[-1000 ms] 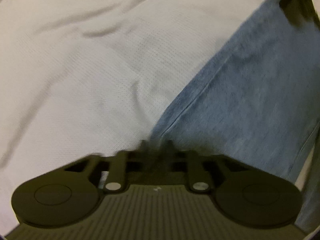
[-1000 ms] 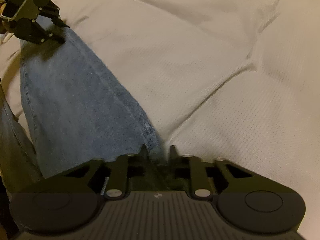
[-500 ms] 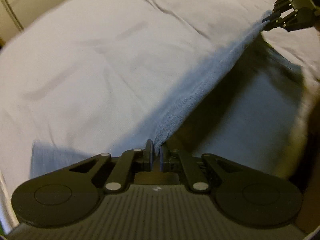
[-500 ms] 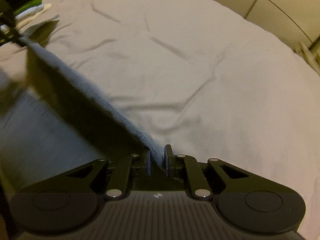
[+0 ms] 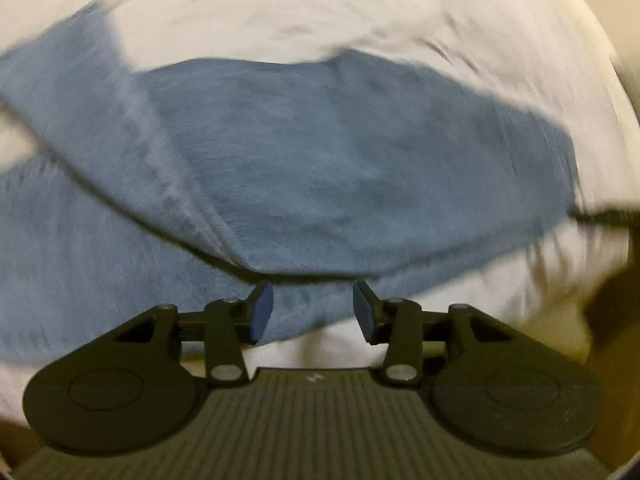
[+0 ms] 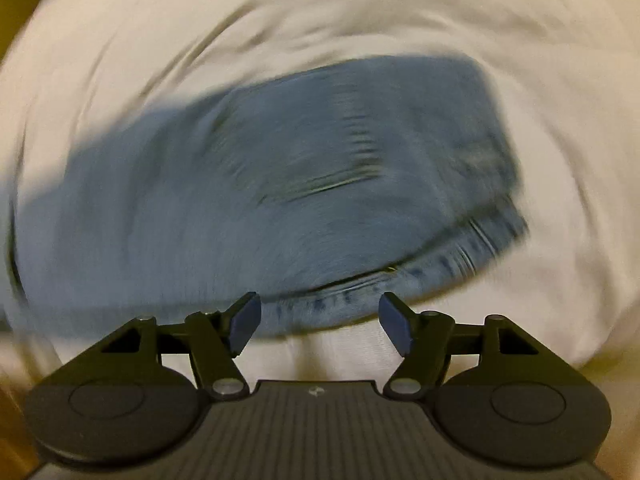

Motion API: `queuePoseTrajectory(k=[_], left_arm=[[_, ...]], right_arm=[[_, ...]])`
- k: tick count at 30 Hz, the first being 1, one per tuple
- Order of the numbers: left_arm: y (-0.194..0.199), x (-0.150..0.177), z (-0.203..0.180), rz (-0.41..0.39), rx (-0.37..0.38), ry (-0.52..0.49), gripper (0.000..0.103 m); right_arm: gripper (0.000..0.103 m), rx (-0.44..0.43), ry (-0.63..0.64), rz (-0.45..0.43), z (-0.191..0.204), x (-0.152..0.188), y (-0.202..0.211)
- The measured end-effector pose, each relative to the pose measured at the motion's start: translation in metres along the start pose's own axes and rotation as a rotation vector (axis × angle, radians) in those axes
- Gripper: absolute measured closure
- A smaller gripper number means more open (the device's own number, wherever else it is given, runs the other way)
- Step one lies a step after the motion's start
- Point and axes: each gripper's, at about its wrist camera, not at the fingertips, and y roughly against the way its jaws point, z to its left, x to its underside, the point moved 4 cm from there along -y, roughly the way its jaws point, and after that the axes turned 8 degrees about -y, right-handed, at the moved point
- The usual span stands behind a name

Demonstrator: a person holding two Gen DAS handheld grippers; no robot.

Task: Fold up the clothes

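A pair of blue jeans (image 5: pixel 320 168) lies folded over on the white bedsheet (image 5: pixel 280 8); both views are motion-blurred. My left gripper (image 5: pixel 313 310) is open and empty, just short of the jeans' near folded edge. In the right wrist view the jeans (image 6: pixel 280 184) fill the middle, with a stitched hem edge (image 6: pixel 440 264) at the near right. My right gripper (image 6: pixel 320 322) is open and empty, just in front of that edge.
The white bedsheet (image 6: pixel 320 8) surrounds the jeans on all sides. A dark blurred shape (image 5: pixel 608 216) shows at the right edge of the left wrist view. Tan surfaces show past the bed's edge (image 5: pixel 624 60).
Both grippers held the jeans' edge stretched between them; now both have opened and let go, and the jeans lie folded on the sheet in front of them.
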Motion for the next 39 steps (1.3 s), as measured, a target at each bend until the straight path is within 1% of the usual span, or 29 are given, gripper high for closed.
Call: queuePoseTrajectory(k=[3, 5, 6, 8, 11, 12, 15, 16, 17, 18, 23, 24, 25, 26, 27, 28, 31, 33, 35, 37, 39], left_arm=[[-0.001, 0.003, 0.017, -0.06, -0.003, 0.266, 0.061], [-0.009, 0.008, 0.025, -0.089, -0.001, 0.418, 0.061], [-0.011, 0.01, 0.029, -0.104, 0.004, 0.476, 0.061], [-0.013, 0.014, 0.035, -0.153, 0.012, 0.584, 0.06], [-0.02, 0.017, 0.045, -0.197, 0.002, 0.713, 0.058], [-0.022, 0.018, 0.047, -0.211, -0.008, 0.743, 0.057], [-0.028, 0.02, 0.052, -0.239, -0.008, 0.819, 0.057], [-0.029, 0.02, 0.053, -0.246, -0.009, 0.827, 0.057], [-0.031, 0.019, 0.053, -0.249, -0.016, 0.821, 0.058], [-0.032, 0.019, 0.052, -0.252, -0.022, 0.815, 0.06], [-0.037, 0.021, 0.055, -0.264, -0.031, 0.809, 0.06], [-0.038, 0.022, 0.056, -0.266, -0.033, 0.807, 0.063], [-0.038, 0.021, 0.057, -0.268, -0.038, 0.801, 0.07], [-0.034, 0.02, 0.057, -0.276, -0.046, 0.783, 0.098], [-0.026, 0.02, 0.056, -0.302, -0.044, 0.755, 0.101], [-0.017, 0.02, 0.055, -0.328, -0.042, 0.726, 0.1], [0.016, 0.029, 0.049, -0.419, -0.033, 0.65, 0.1], [0.032, 0.042, 0.046, -0.446, -0.028, 0.643, 0.1], [0.036, 0.052, 0.042, -0.444, -0.044, 0.618, 0.1], [0.034, 0.061, 0.038, -0.428, -0.067, 0.587, 0.1], [0.022, 0.065, 0.038, -0.406, -0.084, 0.591, 0.1]], right_arm=[[0.035, -0.131, -0.34, -0.059, -0.048, -0.011, 0.002], [0.035, -0.217, -0.507, -0.095, -0.075, -0.013, 0.001], [0.035, -0.253, -0.57, -0.111, -0.085, -0.014, 0.0], [0.035, -0.309, -0.662, -0.143, -0.101, -0.015, -0.002], [0.035, -0.37, -0.731, -0.188, -0.117, -0.015, -0.009], [0.035, -0.393, -0.752, -0.203, -0.122, -0.016, -0.012], [0.036, -0.444, -0.84, -0.235, -0.138, -0.018, -0.022], [0.039, -0.464, -0.859, -0.242, -0.142, -0.02, -0.024], [0.046, -0.475, -0.86, -0.241, -0.144, -0.023, -0.027], [0.049, -0.47, -0.853, -0.235, -0.146, -0.026, -0.03], [0.052, -0.445, -0.802, -0.222, -0.147, -0.04, -0.049], [0.058, -0.439, -0.791, -0.218, -0.146, -0.043, -0.052], [0.07, -0.422, -0.781, -0.213, -0.145, -0.044, -0.055], [0.075, -0.417, -0.773, -0.216, -0.143, -0.045, -0.052], [0.078, -0.43, -0.769, -0.229, -0.141, -0.044, -0.044], [0.088, -0.442, -0.765, -0.242, -0.14, -0.042, -0.035], [0.09, -0.498, -0.735, -0.276, -0.135, -0.037, -0.006], [0.091, -0.518, -0.714, -0.286, -0.135, -0.03, 0.011], [0.091, -0.513, -0.697, -0.284, -0.138, -0.025, 0.016], [0.091, -0.484, -0.676, -0.277, -0.14, -0.022, 0.01], [0.091, -0.462, -0.677, -0.275, -0.143, -0.02, -0.001]])
